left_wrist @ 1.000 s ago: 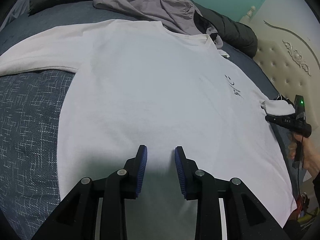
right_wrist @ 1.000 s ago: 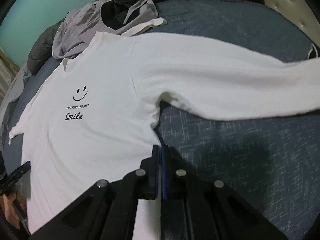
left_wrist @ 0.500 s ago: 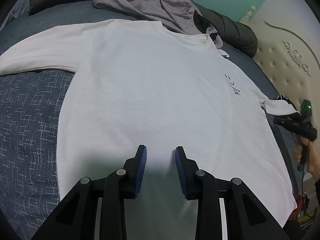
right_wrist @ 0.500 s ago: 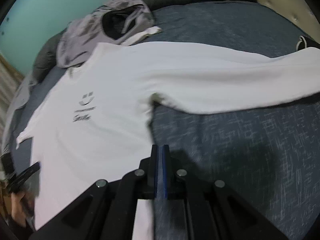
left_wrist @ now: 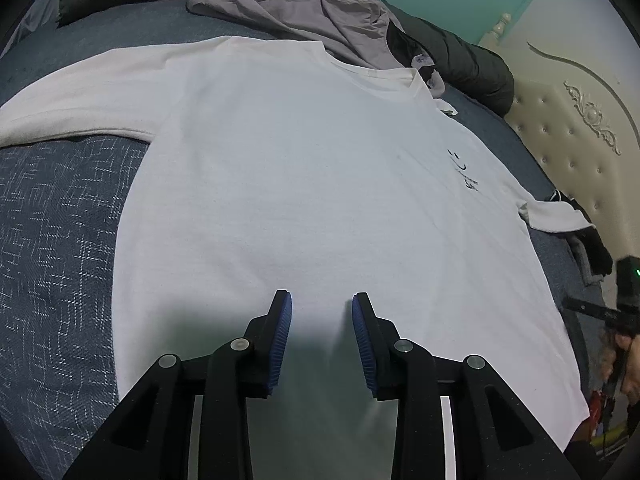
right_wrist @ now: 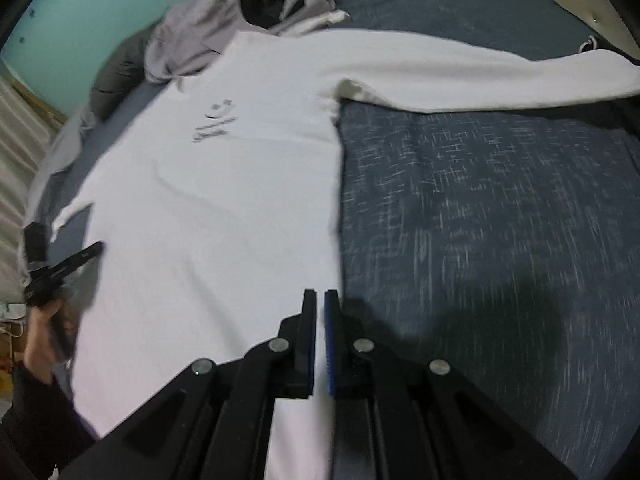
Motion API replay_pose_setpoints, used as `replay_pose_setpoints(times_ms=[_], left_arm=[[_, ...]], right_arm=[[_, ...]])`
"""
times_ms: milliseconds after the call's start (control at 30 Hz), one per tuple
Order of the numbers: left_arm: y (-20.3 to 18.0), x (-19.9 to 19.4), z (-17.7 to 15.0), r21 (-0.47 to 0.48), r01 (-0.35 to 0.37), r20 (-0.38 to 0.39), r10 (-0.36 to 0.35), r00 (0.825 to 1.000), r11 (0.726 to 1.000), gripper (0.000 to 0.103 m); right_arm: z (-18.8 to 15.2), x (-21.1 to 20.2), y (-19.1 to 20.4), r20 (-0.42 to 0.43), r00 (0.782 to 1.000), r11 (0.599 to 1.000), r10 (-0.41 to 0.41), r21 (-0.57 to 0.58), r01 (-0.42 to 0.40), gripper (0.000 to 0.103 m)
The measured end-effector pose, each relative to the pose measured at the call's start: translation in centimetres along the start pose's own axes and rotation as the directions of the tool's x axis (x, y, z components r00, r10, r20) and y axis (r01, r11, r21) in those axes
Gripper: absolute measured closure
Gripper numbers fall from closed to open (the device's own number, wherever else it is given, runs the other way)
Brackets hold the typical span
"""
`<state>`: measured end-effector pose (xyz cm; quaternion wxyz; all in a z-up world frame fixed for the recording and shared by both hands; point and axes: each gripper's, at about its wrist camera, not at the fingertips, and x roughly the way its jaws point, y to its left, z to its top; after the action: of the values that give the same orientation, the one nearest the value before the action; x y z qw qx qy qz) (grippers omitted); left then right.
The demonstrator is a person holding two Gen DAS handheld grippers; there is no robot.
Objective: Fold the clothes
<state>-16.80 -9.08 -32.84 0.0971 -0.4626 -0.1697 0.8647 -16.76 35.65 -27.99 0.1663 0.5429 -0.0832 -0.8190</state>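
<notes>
Right tongs (right_wrist: pixel 319 300), clenched empty, are sliding along the white sweatshirt's (left_wrist: pixel 304 184) side edge; left tongs (left_wrist: pixel 322 304) hovering released—folding not begun.

White sweatshirt (left_wrist: pixel 304 184) flat on bed
</notes>
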Motion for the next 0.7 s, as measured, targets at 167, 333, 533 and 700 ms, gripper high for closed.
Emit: replay_pose_setpoints(times_ms=[167,333,533,700], left_arm=[[-0.2,-0.3,-0.2,0.001,0.009,-0.005,-0.009,1.0,1.0,0.068],[-0.6,-1.0,-0.6,0.007,0.022,-0.006,-0.022,1.0,1.0,0.067],[-0.7,-2.1,-0.8,0.001,0.033,0.007,-0.033,0.999,0.999,0.067],[-0.7,-3.2,-1.1,0.002,0.033,0.017,-0.033,0.999,0.999,0.067]], right_arm=[[-2.7,-0.2,1.0,-0.061,0.996,0.997,-0.068,-0.046,0.065,0.1],[-5.6,-2.5,-0.9,-0.037,0.996,0.995,-0.075,0.063,0.077,0.076],[-7.8,-2.9,-0.6,-0.063,0.996,0.996,-0.062,0.067,0.066,0.08],[-8.9,-3.6,-0.7,-0.025,0.998,0.993,-0.05,0.101,0.052,0.1]])
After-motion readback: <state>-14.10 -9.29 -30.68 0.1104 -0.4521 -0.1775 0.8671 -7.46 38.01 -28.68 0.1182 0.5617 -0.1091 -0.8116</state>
